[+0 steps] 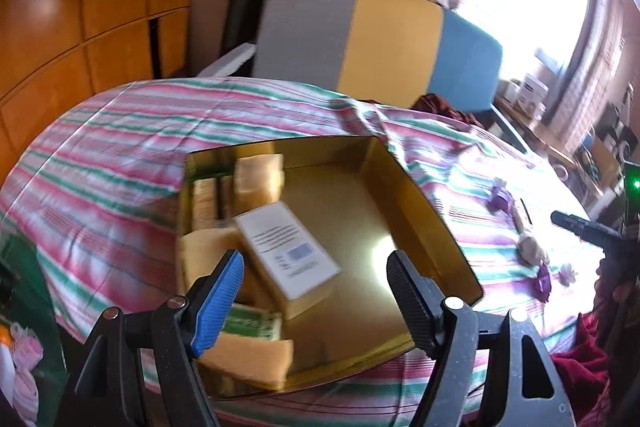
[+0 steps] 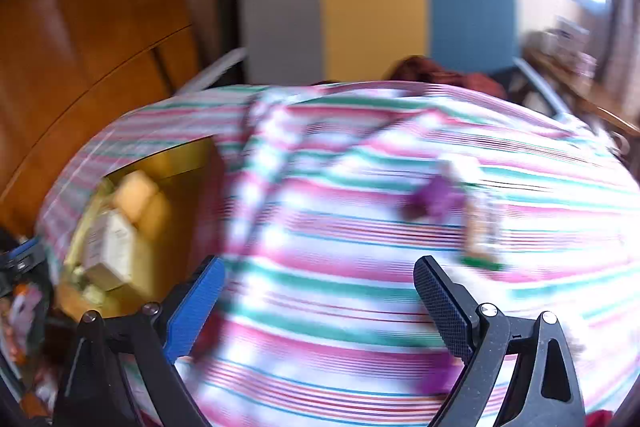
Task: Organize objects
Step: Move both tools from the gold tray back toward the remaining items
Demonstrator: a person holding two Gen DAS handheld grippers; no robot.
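Left wrist view: the left gripper [image 1: 314, 269] hangs wide open and empty over the gold box [image 1: 416, 227], its packets [image 1: 288, 255] crowded toward the left wall. The right gripper [image 2: 320, 277], also spread and empty, faces the small purple things [image 2: 438, 201] loose on the striped bedspread [image 2: 340, 307], probably next to collect.

No legible text. White-labelled box [image 1: 290, 255] in the gold tin [image 1: 424, 211] has print and a code patch, too blurred.
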